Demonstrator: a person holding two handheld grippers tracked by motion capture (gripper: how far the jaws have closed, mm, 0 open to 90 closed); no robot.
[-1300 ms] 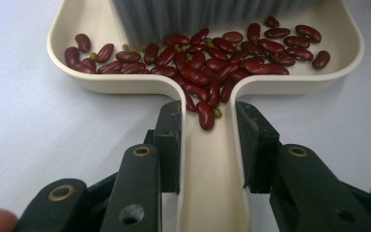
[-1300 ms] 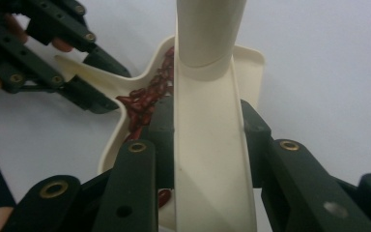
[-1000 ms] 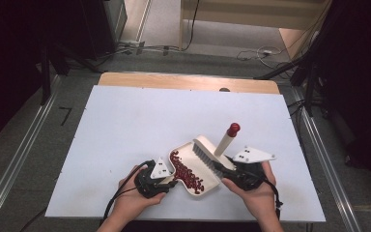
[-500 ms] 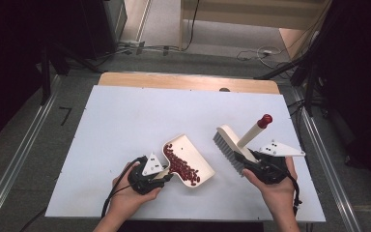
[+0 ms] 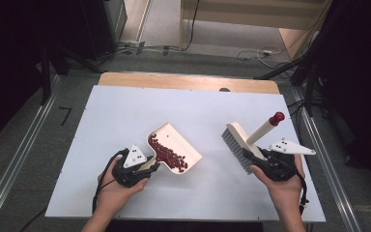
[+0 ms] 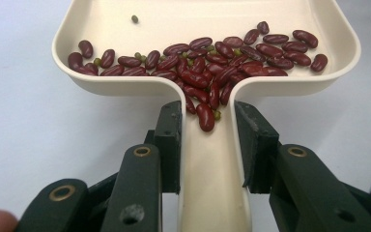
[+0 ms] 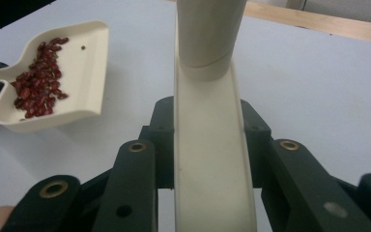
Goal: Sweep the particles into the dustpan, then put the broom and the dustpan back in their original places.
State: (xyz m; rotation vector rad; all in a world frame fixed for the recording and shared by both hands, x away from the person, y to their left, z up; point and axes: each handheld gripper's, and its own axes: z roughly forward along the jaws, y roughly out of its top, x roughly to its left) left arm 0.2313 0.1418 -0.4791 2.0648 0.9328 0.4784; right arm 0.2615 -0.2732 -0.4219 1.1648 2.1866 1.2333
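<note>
High view: the left tool (image 5: pixel 142 166) was clamped on the pan (image 5: pixel 174 145) handle, beans (image 5: pixel 166 154) gathered inside and the pan tipped back off the desk (image 5: pixel 125 111); sweeping looked done, emptying left. The right tool (image 5: pixel 265 162) gripped the brush (image 5: pixel 239 142), well apart

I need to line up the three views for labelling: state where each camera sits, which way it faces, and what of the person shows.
High view: above the person's side, facing forward and down on the table; forearms, left gripper, right gripper.
Left gripper view: on the left gripper, along its jaws clamping the dustpan handle; beans.
Right gripper view: on the right gripper, along its jaws clamping the brush.
Shared: all show the dustpan.
</note>
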